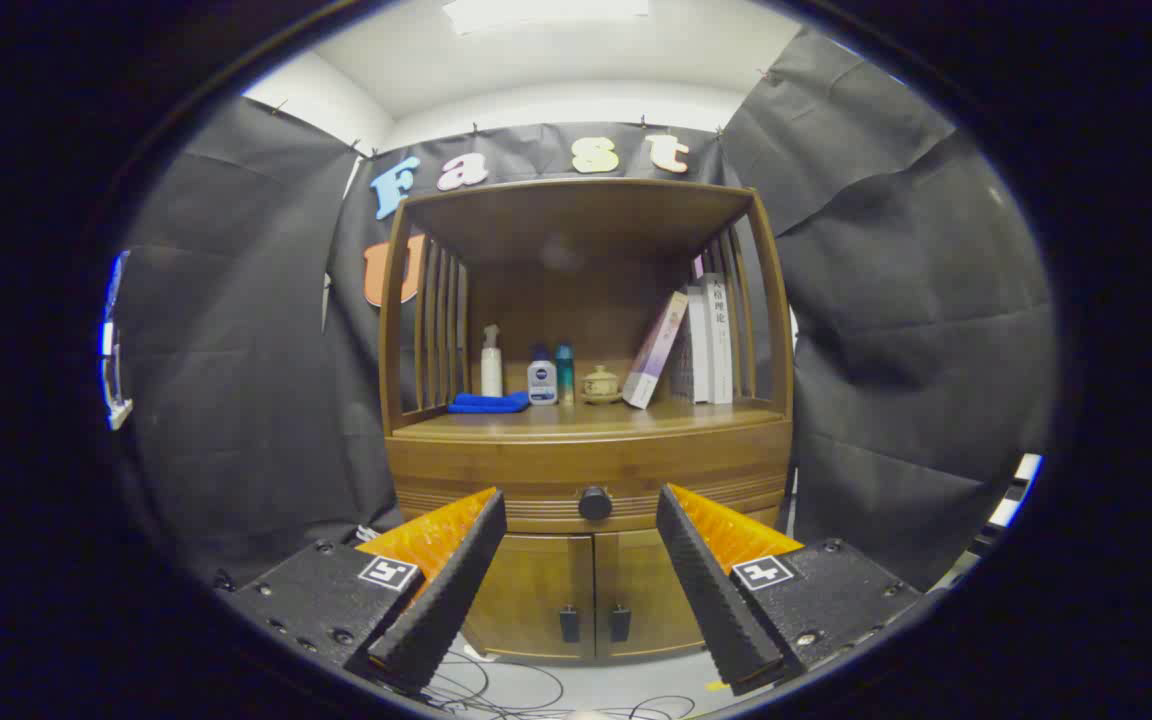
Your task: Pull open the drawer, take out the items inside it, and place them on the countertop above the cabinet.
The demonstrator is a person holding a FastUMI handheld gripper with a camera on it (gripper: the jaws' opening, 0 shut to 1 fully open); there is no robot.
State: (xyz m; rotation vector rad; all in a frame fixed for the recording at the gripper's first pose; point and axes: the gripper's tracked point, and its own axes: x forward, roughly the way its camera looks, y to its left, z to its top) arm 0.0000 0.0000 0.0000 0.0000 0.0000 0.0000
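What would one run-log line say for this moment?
drawer: closed | knob: untouched, beyond fingers | gripper: open, holding nothing

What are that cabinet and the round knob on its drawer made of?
The cabinet looks like wood with a smooth, slightly glossy brown finish; faint grain shows. The knob is dark and matte, metal or plastic, I cannot tell. The gripper is open, short of it.

Colours, cabinet front
Cabinet (586, 470) brown wood; drawer (536, 478) knob (595, 503) black; cloth (489, 403) blue; spray bottle (491, 365) white; books (706, 345) white and grey; teapot (600, 385) beige.
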